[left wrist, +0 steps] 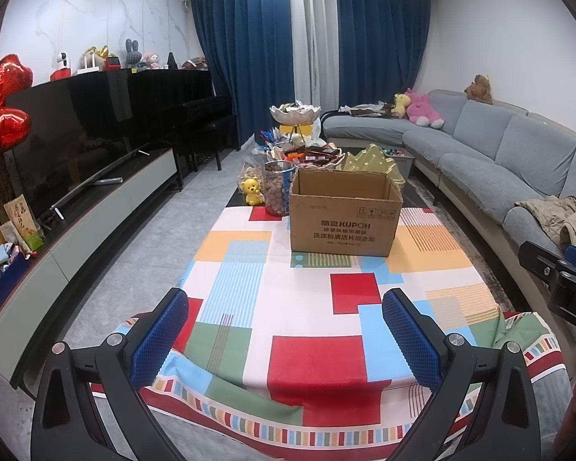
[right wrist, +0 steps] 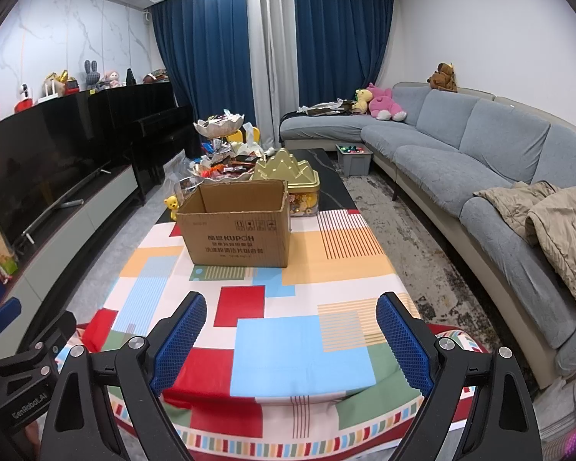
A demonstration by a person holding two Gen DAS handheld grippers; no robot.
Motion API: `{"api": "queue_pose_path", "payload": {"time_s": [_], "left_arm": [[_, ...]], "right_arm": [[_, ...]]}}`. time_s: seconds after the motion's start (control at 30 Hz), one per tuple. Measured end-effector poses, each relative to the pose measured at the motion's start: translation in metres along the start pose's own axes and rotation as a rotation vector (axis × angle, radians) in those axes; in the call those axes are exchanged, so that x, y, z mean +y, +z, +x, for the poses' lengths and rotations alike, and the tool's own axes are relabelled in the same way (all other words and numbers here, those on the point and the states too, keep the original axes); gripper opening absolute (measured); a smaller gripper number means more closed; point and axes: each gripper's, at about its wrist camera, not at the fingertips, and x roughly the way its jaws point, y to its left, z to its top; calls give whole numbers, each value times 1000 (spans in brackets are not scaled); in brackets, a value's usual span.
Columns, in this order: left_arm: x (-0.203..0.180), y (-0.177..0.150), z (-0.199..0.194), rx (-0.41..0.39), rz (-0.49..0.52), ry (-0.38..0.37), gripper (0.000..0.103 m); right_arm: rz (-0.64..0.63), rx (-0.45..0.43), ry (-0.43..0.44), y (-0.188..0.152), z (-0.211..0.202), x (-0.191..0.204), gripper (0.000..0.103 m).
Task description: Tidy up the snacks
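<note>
Nothing grabbed yet: left gripper point(left wrist: 284, 340) and right gripper point(right wrist: 290, 340) both hover over the near end of the desk point(left wrist: 311, 307), fingers wide and empty. Snacks point(left wrist: 311, 153) sit piled behind the open cardboard box point(left wrist: 345, 215), so I'd reach past it, pinch one packet lightly, then drop it inside.

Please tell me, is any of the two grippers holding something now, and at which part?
Nothing is held. The left gripper and the right gripper both stand open above the colourful patchwork tablecloth, with only empty space between their blue pads.
</note>
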Motion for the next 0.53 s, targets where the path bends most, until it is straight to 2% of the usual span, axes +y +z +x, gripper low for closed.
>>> {"api": "queue_pose_path", "payload": {"time_s": [0.53], "left_arm": [[-2,-3,-1,-3,2,-4,103]], "right_arm": [[0,2,0,0,0,-1,91]]}}
